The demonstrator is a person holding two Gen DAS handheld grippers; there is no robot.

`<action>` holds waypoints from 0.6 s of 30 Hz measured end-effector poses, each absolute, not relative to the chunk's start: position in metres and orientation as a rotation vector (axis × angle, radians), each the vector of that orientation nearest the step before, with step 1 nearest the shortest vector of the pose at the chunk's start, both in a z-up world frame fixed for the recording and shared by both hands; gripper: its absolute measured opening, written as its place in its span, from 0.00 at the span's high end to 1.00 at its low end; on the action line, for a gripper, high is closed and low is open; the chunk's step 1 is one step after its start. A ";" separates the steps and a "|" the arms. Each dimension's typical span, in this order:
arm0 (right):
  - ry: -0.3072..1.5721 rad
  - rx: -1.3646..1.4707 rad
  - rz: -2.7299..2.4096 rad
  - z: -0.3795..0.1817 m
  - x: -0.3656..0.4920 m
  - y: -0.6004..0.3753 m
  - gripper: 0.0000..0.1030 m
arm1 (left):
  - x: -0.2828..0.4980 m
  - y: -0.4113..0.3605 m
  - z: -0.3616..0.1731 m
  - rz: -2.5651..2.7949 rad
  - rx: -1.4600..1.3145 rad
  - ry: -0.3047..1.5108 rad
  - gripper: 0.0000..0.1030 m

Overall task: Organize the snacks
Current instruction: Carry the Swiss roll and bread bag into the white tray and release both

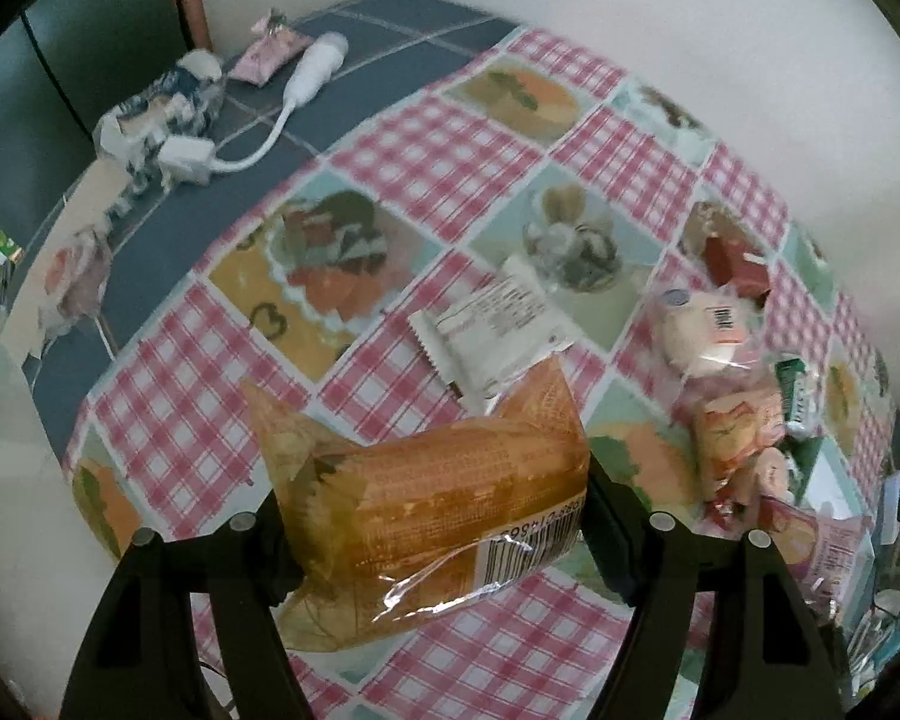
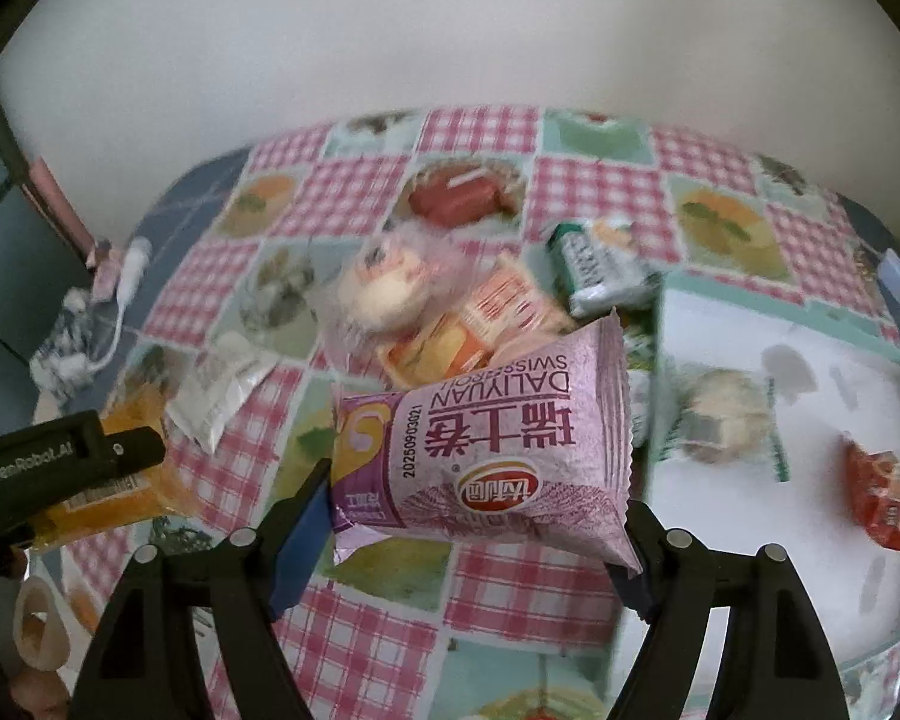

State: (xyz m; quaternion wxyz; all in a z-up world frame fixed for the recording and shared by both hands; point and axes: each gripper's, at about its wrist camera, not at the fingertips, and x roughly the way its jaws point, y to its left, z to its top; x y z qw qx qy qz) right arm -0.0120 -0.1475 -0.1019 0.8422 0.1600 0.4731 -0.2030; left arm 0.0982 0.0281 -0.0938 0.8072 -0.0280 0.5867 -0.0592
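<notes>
In our left hand-held gripper we hold an orange-wrapped bread packet, clamped between both fingers and lifted above the counter, which is covered by a pink-checked cloth with food pictures. Its barcode end faces the camera. Just beyond it a white snack sachet lies flat on the cloth, touching nothing else that we can make out.

In our right hand-held gripper we grip a purple Daliyuan Swiss roll packet, its printing upside down to the camera, held above the cloth just left of a white tray. On that tray rest a round pastry in a green-edged wrapper and, apart from it towards the right edge, a red snack packet.

Behind the purple packet a loose pile sits on the counter: a clear-wrapped round bun, an orange-and-white packet against it, and a green-and-white packet further right. A red packet lies apart, nearer the wall.

At the far left corner we see a white cable with a plug beside a small pink wrapped sweet.
</notes>
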 end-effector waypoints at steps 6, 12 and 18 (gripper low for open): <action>0.965 0.347 -0.517 -0.079 -0.041 -0.179 0.21 | 0.080 0.004 -0.085 -0.178 -0.048 1.240 0.25; 0.933 0.374 -0.651 -0.063 -0.089 -0.226 0.21 | 0.055 -0.036 -0.076 -0.258 0.017 1.219 0.25; 0.895 0.425 -0.776 -0.053 -0.138 -0.266 0.21 | 0.019 -0.085 -0.068 -0.360 0.119 1.188 0.25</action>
